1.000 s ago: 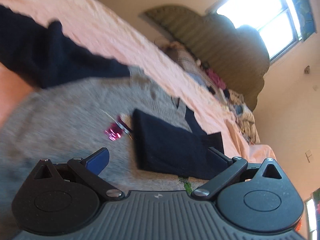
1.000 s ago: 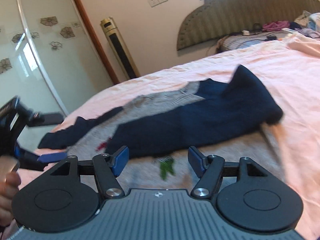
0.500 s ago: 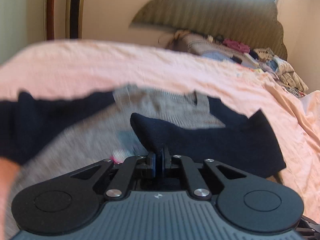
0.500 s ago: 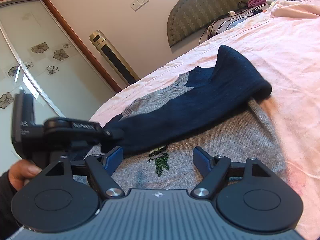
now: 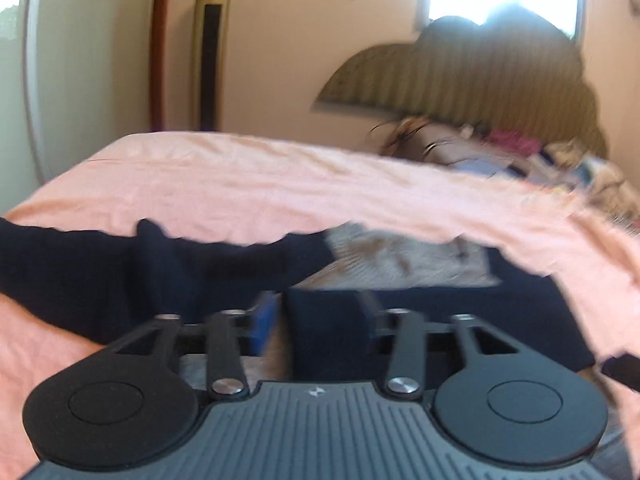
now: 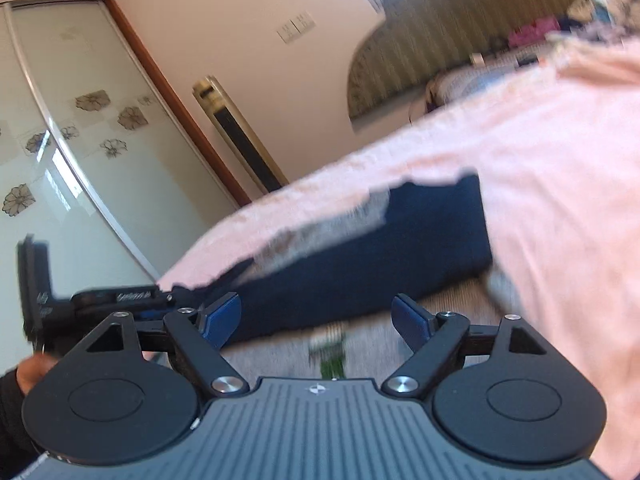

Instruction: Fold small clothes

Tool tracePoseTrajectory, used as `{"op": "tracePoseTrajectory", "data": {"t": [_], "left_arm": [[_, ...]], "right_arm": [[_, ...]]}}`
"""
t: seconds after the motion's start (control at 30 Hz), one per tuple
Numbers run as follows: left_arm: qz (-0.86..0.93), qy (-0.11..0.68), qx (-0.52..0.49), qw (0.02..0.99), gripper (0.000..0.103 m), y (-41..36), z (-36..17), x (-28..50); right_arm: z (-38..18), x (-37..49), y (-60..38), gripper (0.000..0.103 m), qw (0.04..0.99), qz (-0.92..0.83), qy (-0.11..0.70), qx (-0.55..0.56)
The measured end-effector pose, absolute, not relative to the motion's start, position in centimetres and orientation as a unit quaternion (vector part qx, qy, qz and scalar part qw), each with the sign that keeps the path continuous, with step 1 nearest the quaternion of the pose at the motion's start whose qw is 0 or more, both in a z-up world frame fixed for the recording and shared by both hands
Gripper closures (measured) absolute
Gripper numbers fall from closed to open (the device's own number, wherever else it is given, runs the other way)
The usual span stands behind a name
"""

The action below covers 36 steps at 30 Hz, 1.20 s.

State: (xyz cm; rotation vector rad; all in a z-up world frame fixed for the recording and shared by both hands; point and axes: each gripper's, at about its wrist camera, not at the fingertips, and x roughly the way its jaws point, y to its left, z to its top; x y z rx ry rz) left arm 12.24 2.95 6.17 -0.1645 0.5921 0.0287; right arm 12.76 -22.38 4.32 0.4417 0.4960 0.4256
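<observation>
Pink bed [image 5: 248, 184] fills both views, motion-blurred. Grey sweater [image 6: 400, 344] with navy sleeves lies flat on it; near edge hidden behind both grippers, green chest motif [image 6: 332, 354] smeared. One navy sleeve [image 6: 368, 264] folded across the chest. Left gripper [image 5: 316, 322]: jaws just reopened, sleeve edge between them, pads apparently clear of it, blur makes contact hard to judge. Right gripper [image 6: 316, 318]: jaws just widening, nothing between them. Hand [image 6: 34, 372] cut off at frame edge.
</observation>
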Motion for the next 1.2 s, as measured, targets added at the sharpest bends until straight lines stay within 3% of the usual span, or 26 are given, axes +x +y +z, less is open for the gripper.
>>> {"op": "tracePoseTrajectory", "data": {"t": [0.03,0.23,0.3,0.43,0.6,0.77,1.03,1.07,1.1,1.13,1.2], "left_arm": [[-0.001,0.295,-0.079,0.952,0.025,2.4,6.0,12.6],[-0.020,0.369,-0.100,0.924,0.025,0.6,1.9,17.1],[-0.017,0.356,-0.085,0.930,0.025,0.9,1.1,17.3],[-0.031,0.344,-0.085,0.935,0.025,2.3,1.2,16.7],[-0.033,0.297,-0.139,0.944,0.025,6.8,5.1,18.0],[-0.029,0.396,-0.094,0.913,0.025,9.6,4.9,26.8],[-0.028,0.427,0.050,0.902,0.027,6.4,1.2,31.5],[-0.030,0.412,0.055,0.909,0.031,6.2,1.1,31.2],[-0.042,0.408,0.056,0.911,0.057,6.0,1.1,31.0],[-0.066,0.405,0.048,0.911,0.097,6.0,1.3,30.6],[-0.063,0.399,0.087,0.911,0.100,4.8,1.5,30.4]], "right_arm": [[4.9,14.3,-22.2,0.000,0.929,0.197,0.241,0.201],[3.1,24.5,-19.5,0.002,0.926,0.151,0.335,0.086],[1.3,25.8,-19.6,0.002,0.920,0.123,0.369,0.053],[-0.3,24.4,-19.3,0.000,0.929,0.139,0.341,0.018],[-0.2,24.4,-19.0,0.000,0.931,0.136,0.340,0.010],[-0.1,24.3,-19.2,0.000,0.932,0.134,0.337,0.014],[-0.2,24.3,-19.3,0.000,0.932,0.134,0.336,0.017],[-0.2,24.3,-19.3,0.000,0.932,0.135,0.335,0.018],[-0.2,24.4,-19.4,0.000,0.932,0.135,0.335,0.019],[-0.2,24.4,-19.4,0.000,0.932,0.136,0.335,0.020],[-0.1,24.4,-19.4,0.000,0.932,0.136,0.335,0.022]]}}
